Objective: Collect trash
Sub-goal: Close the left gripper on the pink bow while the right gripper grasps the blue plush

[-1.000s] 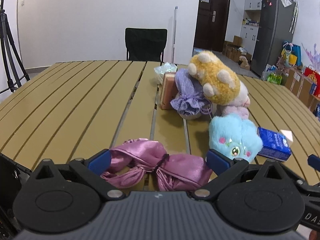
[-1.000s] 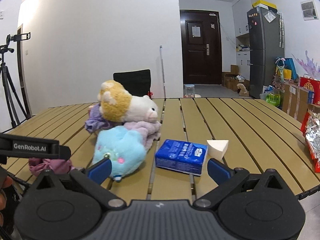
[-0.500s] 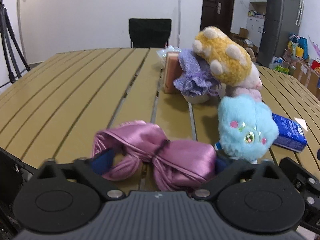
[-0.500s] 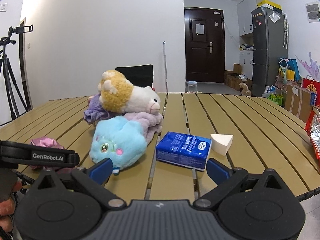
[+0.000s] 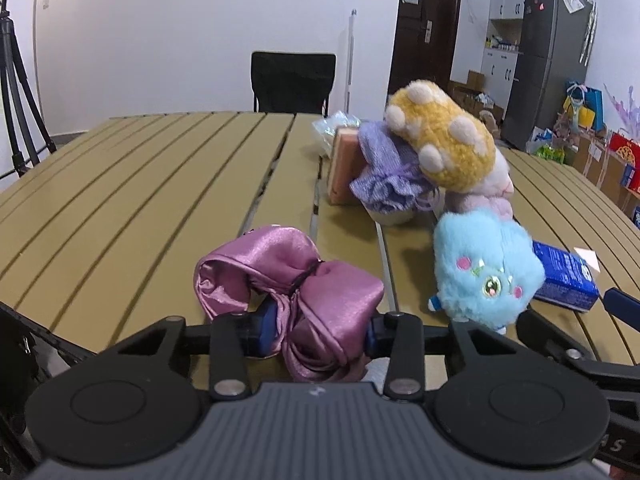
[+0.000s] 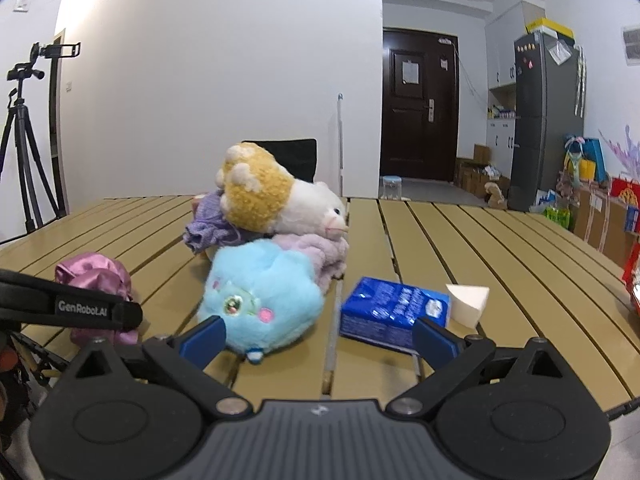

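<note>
A shiny purple satin cloth (image 5: 292, 280) lies bunched near the front edge of the slatted wooden table (image 5: 140, 184). My left gripper (image 5: 316, 334) is shut on the near part of this cloth. The cloth also shows in the right wrist view (image 6: 96, 280). My right gripper (image 6: 318, 334) is open and empty, low over the table's front edge. A blue tissue pack (image 6: 390, 312) and a white wedge sponge (image 6: 468, 300) lie just beyond its right finger. A blue plush toy (image 6: 260, 296) lies beyond its left finger.
A yellow-and-white plush (image 6: 276, 192) rests on a lilac cloth (image 5: 384, 172) and a pink sponge block (image 5: 344, 164) at mid table. A black chair (image 5: 292, 82) stands behind the table. A tripod (image 6: 24, 152) stands far left, a fridge (image 6: 544, 120) far right.
My left gripper has moved forward onto the purple satin cloth and closed on it. My right gripper has moved a little forward and stayed open.
</note>
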Action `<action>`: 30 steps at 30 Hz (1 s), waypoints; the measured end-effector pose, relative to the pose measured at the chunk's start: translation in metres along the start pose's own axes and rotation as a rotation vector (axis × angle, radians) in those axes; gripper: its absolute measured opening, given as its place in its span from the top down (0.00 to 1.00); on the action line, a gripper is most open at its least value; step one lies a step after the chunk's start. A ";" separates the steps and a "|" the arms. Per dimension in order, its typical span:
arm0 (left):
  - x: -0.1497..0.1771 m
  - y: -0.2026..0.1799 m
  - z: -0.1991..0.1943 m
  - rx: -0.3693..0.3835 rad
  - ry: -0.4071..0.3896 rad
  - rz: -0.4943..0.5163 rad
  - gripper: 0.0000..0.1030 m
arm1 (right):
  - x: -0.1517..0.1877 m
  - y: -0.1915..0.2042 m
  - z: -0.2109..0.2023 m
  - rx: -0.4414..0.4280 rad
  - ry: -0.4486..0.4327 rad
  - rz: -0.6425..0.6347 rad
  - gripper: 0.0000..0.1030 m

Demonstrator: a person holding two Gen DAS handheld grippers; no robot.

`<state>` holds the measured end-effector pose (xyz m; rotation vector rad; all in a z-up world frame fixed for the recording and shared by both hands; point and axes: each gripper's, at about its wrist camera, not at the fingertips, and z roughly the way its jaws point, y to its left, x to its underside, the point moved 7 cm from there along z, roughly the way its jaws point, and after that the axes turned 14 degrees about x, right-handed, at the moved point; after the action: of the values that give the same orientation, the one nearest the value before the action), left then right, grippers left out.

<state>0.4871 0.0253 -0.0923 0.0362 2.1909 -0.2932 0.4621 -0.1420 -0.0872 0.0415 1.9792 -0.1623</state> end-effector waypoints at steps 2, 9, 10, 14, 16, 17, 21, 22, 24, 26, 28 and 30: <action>-0.003 0.002 -0.003 -0.005 -0.016 0.002 0.61 | -0.002 0.007 0.001 -0.001 -0.016 -0.010 0.04; -0.011 0.015 -0.016 -0.035 -0.069 0.000 0.61 | -0.011 0.034 0.009 -0.004 -0.064 -0.042 0.04; -0.012 0.018 -0.018 -0.040 -0.075 -0.001 0.61 | -0.012 0.037 0.012 -0.009 -0.062 -0.038 0.05; -0.014 0.029 -0.025 -0.061 -0.097 -0.002 0.61 | -0.013 0.047 0.024 -0.009 -0.045 -0.031 0.09; -0.015 0.033 -0.027 -0.072 -0.103 -0.001 0.61 | -0.012 0.051 0.030 -0.001 -0.035 -0.028 0.09; -0.015 0.036 -0.028 -0.075 -0.104 -0.003 0.61 | -0.012 0.052 0.033 0.005 -0.031 -0.027 0.09; -0.016 0.042 -0.029 -0.084 -0.111 -0.012 0.61 | -0.011 0.056 0.044 0.023 -0.011 -0.026 0.10; -0.016 0.043 -0.029 -0.084 -0.113 -0.012 0.61 | -0.010 0.056 0.046 0.031 -0.005 -0.029 0.11; -0.017 0.042 -0.030 -0.083 -0.117 -0.008 0.61 | -0.007 0.057 0.052 0.047 0.016 -0.035 0.15; -0.016 0.041 -0.030 -0.082 -0.122 -0.003 0.61 | -0.004 0.059 0.058 0.044 0.043 -0.037 0.22; -0.015 0.039 -0.031 -0.084 -0.123 0.004 0.61 | -0.002 0.061 0.061 0.026 0.058 -0.034 0.27; -0.015 0.037 -0.030 -0.084 -0.125 0.007 0.61 | -0.001 0.063 0.061 0.009 0.056 -0.030 0.32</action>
<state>0.4769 0.0693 -0.0710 -0.0204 2.0768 -0.1946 0.5239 -0.0881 -0.1165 0.0219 2.0356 -0.1917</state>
